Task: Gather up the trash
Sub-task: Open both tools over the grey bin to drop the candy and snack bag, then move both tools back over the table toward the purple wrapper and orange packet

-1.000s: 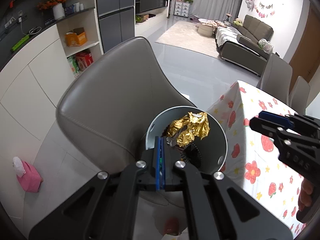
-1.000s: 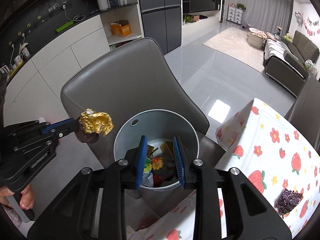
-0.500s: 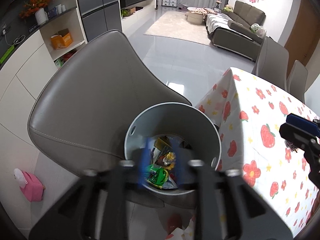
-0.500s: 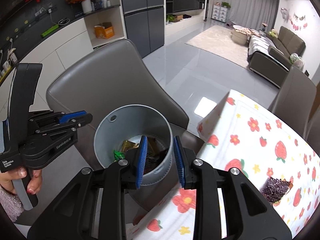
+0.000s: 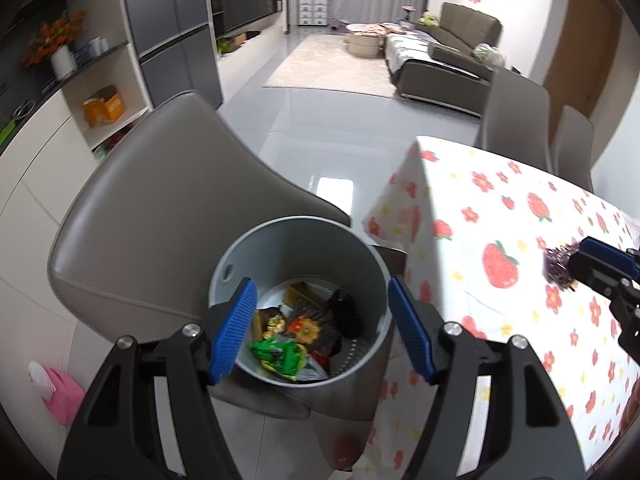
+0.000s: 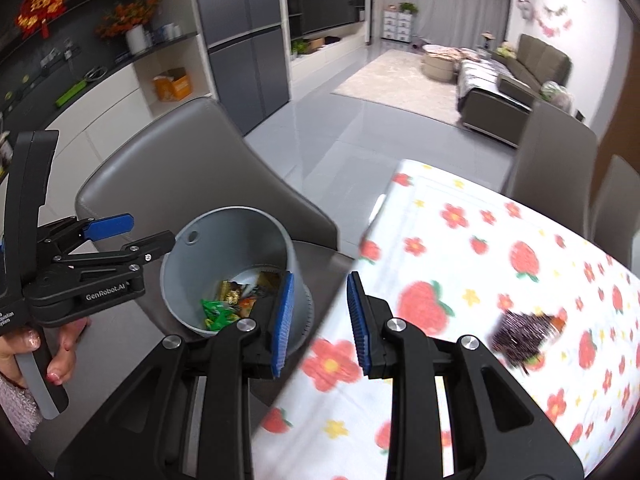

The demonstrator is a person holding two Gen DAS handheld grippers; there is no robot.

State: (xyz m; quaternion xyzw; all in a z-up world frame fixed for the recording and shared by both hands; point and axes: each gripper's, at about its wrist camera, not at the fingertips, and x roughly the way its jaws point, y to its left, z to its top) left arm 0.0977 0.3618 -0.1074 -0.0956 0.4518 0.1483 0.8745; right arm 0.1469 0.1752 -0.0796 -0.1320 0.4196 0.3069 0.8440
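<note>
A grey round bin (image 5: 244,256) stands on the seat of a grey chair (image 5: 160,200) and holds several wrappers (image 5: 296,340). My left gripper (image 5: 322,330) is open and empty, just above the bin's mouth. My right gripper (image 6: 319,320) is open and empty, between the bin (image 6: 192,268) and the table's corner. A dark purple crinkled wrapper (image 6: 522,334) lies on the flowered tablecloth (image 6: 480,280) to the right of the right gripper. In the left wrist view the wrapper (image 5: 558,264) sits just beyond the right gripper's fingertips (image 5: 596,248).
The table's corner (image 5: 416,144) hangs close to the bin. More grey chairs (image 5: 516,112) stand at the table's far side. A pink object (image 5: 56,392) lies on the floor at the left. Cabinets and shelves (image 6: 120,92) line the left wall.
My left gripper opened and the gold foil wrapper dropped into the bin. My right gripper swung right from over the bin toward the table and the purple wrapper.
</note>
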